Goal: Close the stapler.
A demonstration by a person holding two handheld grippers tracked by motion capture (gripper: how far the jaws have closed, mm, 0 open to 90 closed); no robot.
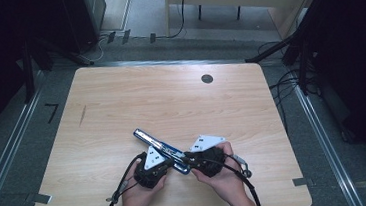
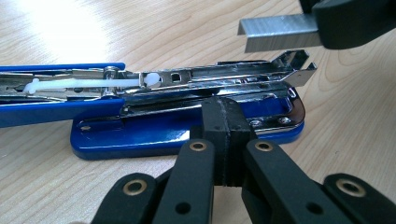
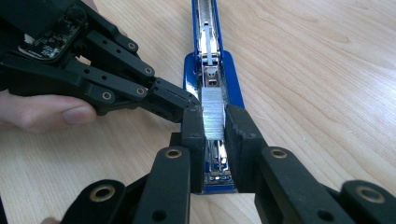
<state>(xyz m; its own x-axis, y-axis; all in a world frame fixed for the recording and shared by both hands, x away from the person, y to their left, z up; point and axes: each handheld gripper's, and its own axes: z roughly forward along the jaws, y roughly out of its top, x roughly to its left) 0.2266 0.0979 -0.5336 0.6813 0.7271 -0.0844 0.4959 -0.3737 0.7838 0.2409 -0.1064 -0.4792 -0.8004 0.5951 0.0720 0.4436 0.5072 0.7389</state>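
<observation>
1. Closest to the camera in the high view are the person's two hands coming in from the bottom edge, each wrapped around a gripper, cables trailing back off the near side of the wooden table (image 1: 121,103).
2. The left gripper (image 2: 228,122) has its jaws pressed fully together with nothing between the pads. In the left gripper view the closed tips sit right up against the side of the blue stapler (image 2: 187,126), at the chrome edge of its base, so basically pinning it in place.
3. The right gripper (image 3: 214,123) is clamped on a strip of staples (image 3: 213,114). In the right gripper view the silver strip is squeezed between both pads, lined up lengthwise over the stapler's open metal channel.
4. In the left gripper view the same strip hangs just above the front end of the magazine, not touching it yet as far as I can tell.
5. The stapler itself lies flat on the table, opened up, with the blue top arm swung back and the white pusher visible in the chrome track. In the high view it runs diagonally from between the two grippers up toward the left.
6. Farther out there's a small dark round grommet (image 1: 207,79) near the far edge of the table, well away from everything.
</observation>
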